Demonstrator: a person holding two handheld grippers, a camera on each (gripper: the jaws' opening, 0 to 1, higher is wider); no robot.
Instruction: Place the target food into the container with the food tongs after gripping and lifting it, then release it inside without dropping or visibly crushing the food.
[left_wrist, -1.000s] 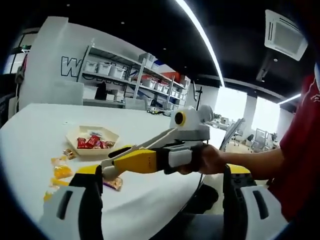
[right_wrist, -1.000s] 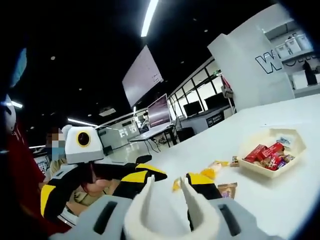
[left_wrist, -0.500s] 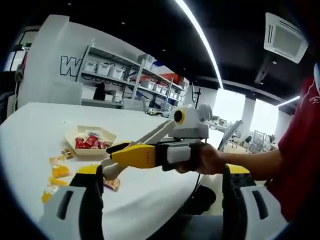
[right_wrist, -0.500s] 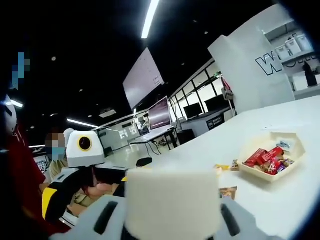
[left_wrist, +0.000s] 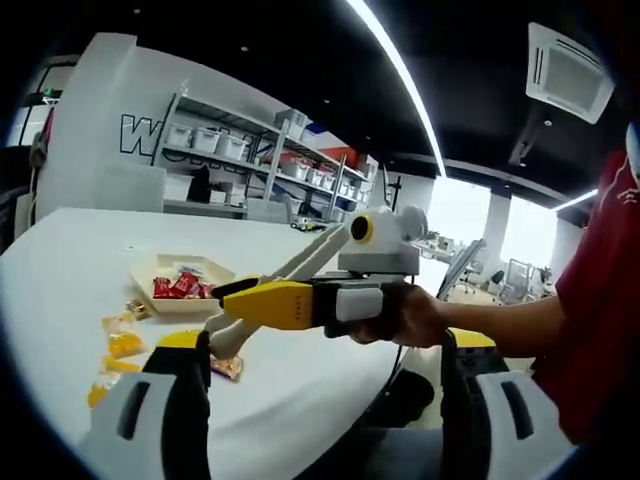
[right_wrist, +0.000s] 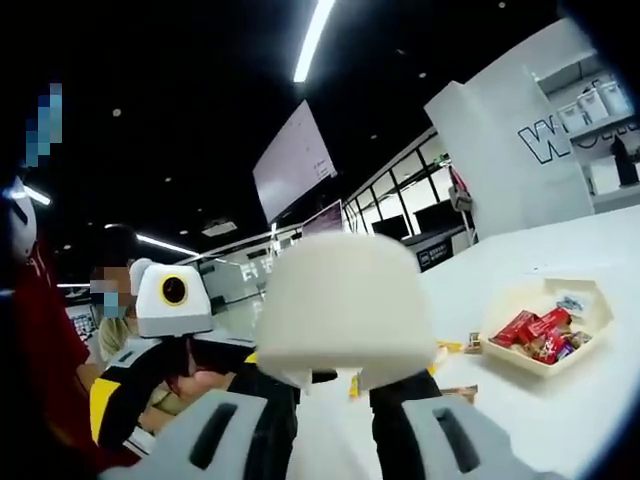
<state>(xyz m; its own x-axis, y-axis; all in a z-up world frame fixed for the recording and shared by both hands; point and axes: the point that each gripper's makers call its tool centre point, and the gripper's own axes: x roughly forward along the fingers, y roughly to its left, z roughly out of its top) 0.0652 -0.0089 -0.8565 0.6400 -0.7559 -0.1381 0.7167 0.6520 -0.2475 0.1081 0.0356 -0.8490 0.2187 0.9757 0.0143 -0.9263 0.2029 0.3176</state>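
On the white table (left_wrist: 70, 260) stands a cream hexagonal tray (left_wrist: 150, 268) (right_wrist: 528, 364) holding red-wrapped snacks (left_wrist: 178, 286) (right_wrist: 530, 326). Yellow snack packets (left_wrist: 122, 343) lie near it, and another packet (left_wrist: 228, 367) lies close to the table edge. My right gripper (left_wrist: 222, 318) (right_wrist: 335, 392), held by a hand (left_wrist: 415, 320), is shut on cream food tongs (left_wrist: 312, 258) (right_wrist: 340, 305), which rise above the table away from the food. My left gripper (left_wrist: 322, 345) stands wide open with nothing between its jaws.
Storage shelves (left_wrist: 250, 150) with bins stand behind the table. A person in a red sleeve (left_wrist: 600, 300) is at the right. The table's rounded edge (left_wrist: 330, 400) runs just below the right gripper. Desks and monitors (right_wrist: 400, 220) fill the room beyond.
In the right gripper view the tongs have swung up from two spread arms low down to a broad cream block higher. The right gripper has lifted slightly.
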